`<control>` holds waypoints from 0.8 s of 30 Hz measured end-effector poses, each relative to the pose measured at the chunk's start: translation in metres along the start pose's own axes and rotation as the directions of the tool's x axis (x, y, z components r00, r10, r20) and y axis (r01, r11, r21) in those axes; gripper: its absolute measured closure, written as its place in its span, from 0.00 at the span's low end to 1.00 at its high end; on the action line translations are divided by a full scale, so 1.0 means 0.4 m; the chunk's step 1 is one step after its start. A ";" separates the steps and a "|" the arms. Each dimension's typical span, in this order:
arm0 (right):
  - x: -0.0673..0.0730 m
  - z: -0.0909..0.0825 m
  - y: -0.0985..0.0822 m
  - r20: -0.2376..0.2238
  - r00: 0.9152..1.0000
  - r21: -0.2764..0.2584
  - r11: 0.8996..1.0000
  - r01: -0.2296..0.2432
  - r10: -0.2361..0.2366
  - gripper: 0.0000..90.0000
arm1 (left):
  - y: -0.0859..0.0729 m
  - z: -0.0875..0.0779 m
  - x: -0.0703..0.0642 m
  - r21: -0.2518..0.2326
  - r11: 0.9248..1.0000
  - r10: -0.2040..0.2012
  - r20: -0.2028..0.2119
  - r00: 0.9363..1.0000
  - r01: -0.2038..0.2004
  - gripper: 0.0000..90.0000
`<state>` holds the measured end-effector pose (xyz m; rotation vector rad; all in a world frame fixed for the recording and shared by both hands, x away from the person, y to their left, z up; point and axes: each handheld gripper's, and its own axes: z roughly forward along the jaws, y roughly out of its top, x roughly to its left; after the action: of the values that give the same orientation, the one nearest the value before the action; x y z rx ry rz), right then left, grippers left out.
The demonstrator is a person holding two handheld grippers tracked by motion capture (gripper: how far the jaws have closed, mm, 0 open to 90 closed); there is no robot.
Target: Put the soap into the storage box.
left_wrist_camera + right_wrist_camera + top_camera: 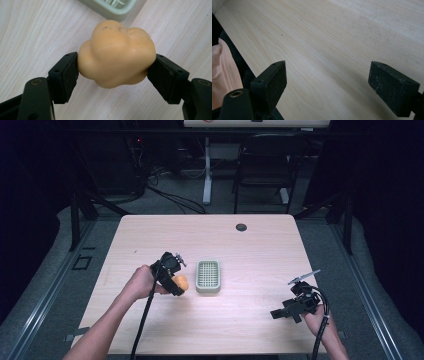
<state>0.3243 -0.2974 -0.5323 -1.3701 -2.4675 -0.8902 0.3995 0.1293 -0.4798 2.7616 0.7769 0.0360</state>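
Worktop (210,235): pale wood grain, rounded corners, a small dark round cap (241,227) set near its far edge.

Tray (208,276): pale green, rectangular, with a slotted grid inside; lies flat near the middle of the worktop. In the left gripper view its corner (112,8) shows just beyond the held lump.

Lump (180,282): orange-tan, smooth and knobbly, shaped like a soft bun or a bar of soap; a few dark specks on its upper side (116,57). Held just left of the tray, close to it but apart from it, over the worktop; whether it touches the surface cannot be told.

Left tool (176,285): carried in the person's left hand (140,282), cable trailing toward the near edge. Both pads press the lump's flanks, one on each side, jaws closed as far as the lump allows.

Right tool (276,313): carried in the right hand (315,317) near the worktop's near right corner, well apart from the tray. Jaws spread wide, nothing between them; bare wood (329,62) lies under the gap.

Background: a dark chair (267,165) and floor cables beyond the worktop.
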 end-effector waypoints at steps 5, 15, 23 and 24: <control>0.000 0.000 0.000 0.000 1.000 0.001 1.000 0.000 0.000 0.17 | 0.017 -0.001 0.006 -0.003 1.000 0.001 0.004 1.000 -0.001 0.30; -0.002 -0.001 0.001 -0.001 1.000 0.010 1.000 0.007 -0.007 0.17 | 0.050 0.004 0.015 -0.005 1.000 0.004 0.011 1.000 -0.004 0.30; -0.003 0.000 0.001 -0.003 1.000 0.012 1.000 0.006 -0.006 0.17 | 0.075 0.015 0.019 -0.004 1.000 0.011 0.018 1.000 -0.010 0.30; -0.003 0.000 0.001 -0.004 1.000 0.012 1.000 0.006 -0.006 0.17 | 0.077 0.016 0.019 -0.005 1.000 0.010 0.015 1.000 -0.009 0.30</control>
<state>0.3252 -0.2981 -0.5324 -1.3565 -2.4717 -0.8768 0.4224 0.1063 -0.4780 2.7581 0.7589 0.0191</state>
